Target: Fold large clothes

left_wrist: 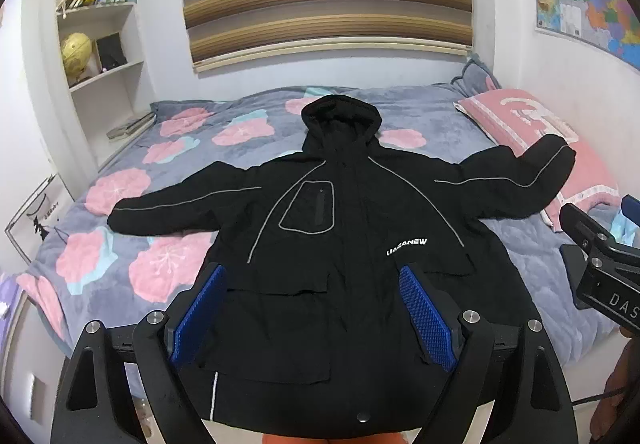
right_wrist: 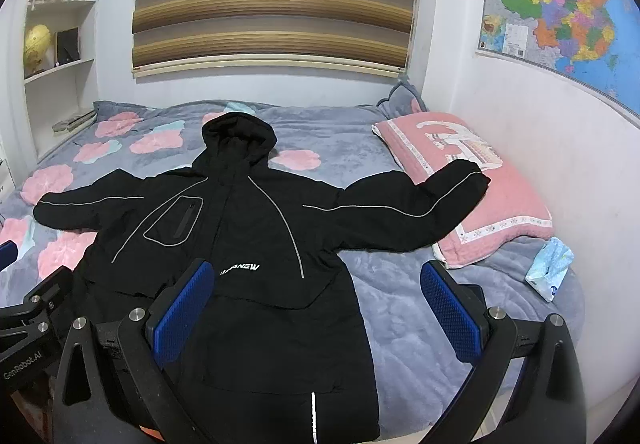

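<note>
Both jaws released, gripping nothing: left gripper [left_wrist: 310,308] hovers over the hem of the black hooded jacket [left_wrist: 340,228], right gripper [right_wrist: 320,308] above its right edge. Jacket lies front-up on the bed [right_wrist: 352,148], sleeves spread, likely staged for folding; one cuff rests on the pink pillow [right_wrist: 472,180].

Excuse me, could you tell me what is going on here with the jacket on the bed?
A person is holding a two-finger gripper in each hand above a black hooded jacket laid front-up on the bed, sleeves spread to both sides. The right-hand sleeve's cuff rests on a pink pillow. The left gripper and right gripper both hover near the jacket's hem with their jaws wide open, holding nothing. No fold has been made yet, so the folding looks about to begin.
</note>
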`<move>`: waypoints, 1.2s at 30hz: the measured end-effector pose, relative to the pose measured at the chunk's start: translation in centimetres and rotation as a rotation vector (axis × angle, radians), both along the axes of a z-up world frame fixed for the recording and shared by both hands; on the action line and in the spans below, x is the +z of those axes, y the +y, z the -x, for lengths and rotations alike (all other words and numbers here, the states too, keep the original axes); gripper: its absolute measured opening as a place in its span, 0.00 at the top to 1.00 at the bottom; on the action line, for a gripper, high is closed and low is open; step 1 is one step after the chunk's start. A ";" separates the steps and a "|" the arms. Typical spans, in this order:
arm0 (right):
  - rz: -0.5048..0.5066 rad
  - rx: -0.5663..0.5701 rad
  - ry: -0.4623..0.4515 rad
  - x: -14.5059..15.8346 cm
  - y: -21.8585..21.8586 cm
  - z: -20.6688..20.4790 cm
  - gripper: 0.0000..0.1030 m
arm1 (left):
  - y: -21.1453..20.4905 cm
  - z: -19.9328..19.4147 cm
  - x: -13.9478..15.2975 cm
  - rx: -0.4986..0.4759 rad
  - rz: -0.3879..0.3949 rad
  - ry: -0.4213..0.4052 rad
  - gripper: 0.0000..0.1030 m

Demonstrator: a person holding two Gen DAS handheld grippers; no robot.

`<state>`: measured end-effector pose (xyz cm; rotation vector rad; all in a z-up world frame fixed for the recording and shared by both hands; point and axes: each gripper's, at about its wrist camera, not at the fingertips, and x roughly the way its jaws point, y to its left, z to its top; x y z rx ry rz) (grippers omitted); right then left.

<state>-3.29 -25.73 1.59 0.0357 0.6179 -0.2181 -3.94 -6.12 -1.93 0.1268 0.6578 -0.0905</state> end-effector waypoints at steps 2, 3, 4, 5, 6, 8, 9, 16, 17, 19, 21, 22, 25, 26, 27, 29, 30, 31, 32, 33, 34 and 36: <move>0.000 0.001 0.001 0.0 -0.1 0.0 0.00 | -0.2 0.0 0.0 -0.003 0.000 0.001 0.14; 0.000 0.001 0.002 -0.1 -0.1 0.0 0.00 | -0.2 0.0 0.0 -0.005 0.000 0.000 0.14; 0.000 0.000 0.004 -0.1 -0.1 -0.1 0.00 | -0.3 0.0 0.0 -0.007 -0.001 0.000 0.14; -0.001 0.000 0.006 -0.1 -0.1 -0.1 0.00 | -0.3 -0.1 -0.1 -0.008 -0.002 0.001 0.14; -0.002 0.001 0.008 -0.2 -0.1 -0.1 0.00 | -0.3 -0.1 -0.1 -0.008 -0.002 0.002 0.14; -0.002 0.002 0.012 -0.3 -0.1 -0.3 0.00 | -0.3 -0.2 -0.3 -0.010 0.001 0.007 0.14; -0.002 0.003 0.015 -0.4 0.0 -0.3 0.00 | -0.2 -0.3 -0.4 -0.010 0.002 0.010 0.14; 0.006 0.011 0.031 -0.9 0.4 -1.1 0.00 | 0.0 -0.9 -1.0 -0.009 0.019 0.016 0.14; 0.006 0.012 0.033 -1.1 0.6 -1.3 0.00 | 0.1 -0.9 -1.0 -0.014 0.026 0.011 0.14; 0.007 0.016 0.039 -1.2 0.7 -1.8 0.00 | 0.3 -1.1 -1.0 -0.020 0.044 0.008 0.14; 0.006 0.022 0.043 -1.3 0.9 -2.3 0.00 | 0.5 -1.3 -1.1 -0.022 0.055 0.009 0.14; 0.007 0.026 0.043 -1.3 1.0 -2.6 0.00 | 0.5 -1.5 -1.1 -0.022 0.059 0.010 0.14; 0.014 0.034 0.036 -1.3 1.5 -3.3 0.00 | 0.8 -2.1 -1.4 -0.013 0.058 0.013 0.14; 0.016 0.037 0.034 -1.3 1.6 -3.6 0.00 | 0.9 -2.4 -1.5 -0.006 0.058 0.013 0.14; 0.017 0.041 0.033 -1.4 1.8 -4.0 0.00 | 1.0 -2.8 -1.6 0.000 0.059 0.015 0.14; 0.017 0.045 0.036 -1.6 2.1 -4.9 0.00 | 1.6 -3.5 -1.9 0.010 0.064 0.021 0.14; 0.018 0.048 0.039 -1.7 2.3 -5.4 0.00 | 1.8 -4.0 -2.1 0.017 0.066 0.026 0.14; 0.018 0.052 0.042 -1.9 2.5 -6.1 0.00 | 2.1 -4.5 -2.3 0.023 0.067 0.029 0.14; 0.017 0.055 0.043 -2.0 2.6 -6.6 0.00 | 2.4 -4.9 -2.4 0.028 0.068 0.031 0.14; 0.015 0.059 0.047 -2.2 2.8 -7.3 0.00 | 2.9 -5.6 -2.7 0.044 0.068 0.034 0.14; 0.010 0.064 0.051 -2.5 2.9 -8.1 0.00 | 3.3 -6.0 -2.8 0.055 0.067 0.033 0.14; 0.002 0.075 0.060 -3.1 3.2 -9.7 0.00 | 4.9 -7.5 -3.2 0.087 0.075 0.028 0.14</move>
